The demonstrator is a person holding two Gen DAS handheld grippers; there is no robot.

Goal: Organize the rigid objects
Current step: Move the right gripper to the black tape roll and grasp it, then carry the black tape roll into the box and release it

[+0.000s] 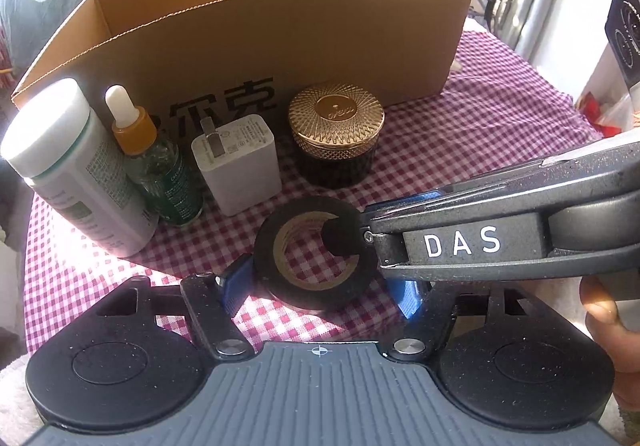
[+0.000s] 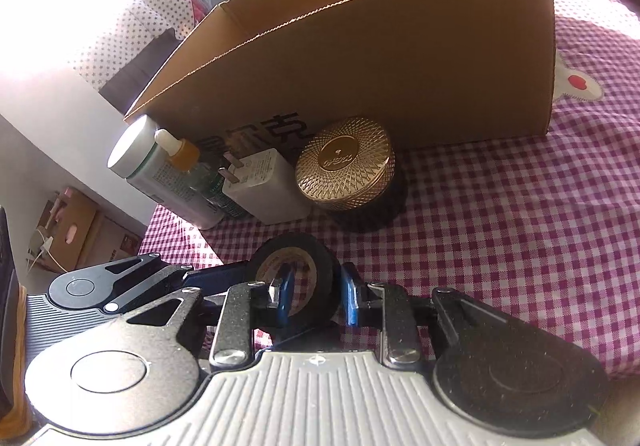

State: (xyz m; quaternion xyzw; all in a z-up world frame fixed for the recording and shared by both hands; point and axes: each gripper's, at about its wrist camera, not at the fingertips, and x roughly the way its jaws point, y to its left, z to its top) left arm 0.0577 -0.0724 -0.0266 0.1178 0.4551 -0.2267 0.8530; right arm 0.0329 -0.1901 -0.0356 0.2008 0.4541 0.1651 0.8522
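A black roll of tape (image 1: 316,252) is tilted just above the checked cloth. My left gripper (image 1: 316,282) has its blue fingers on either side of the roll. My right gripper (image 2: 316,296) comes in from the right with one finger through the roll's hole and one outside, straddling the rim (image 2: 320,278). Its pads look slightly apart from the rim, so the grip is unclear. Behind stand a white bottle (image 1: 76,170), a dropper bottle (image 1: 160,166), a white charger (image 1: 238,166) and a gold-lidded jar (image 1: 336,134).
An open cardboard box (image 1: 280,38) stands behind the row of objects on the purple-checked tablecloth (image 1: 480,134). The same box (image 2: 400,58) fills the back of the right wrist view. The table edge drops off at the left.
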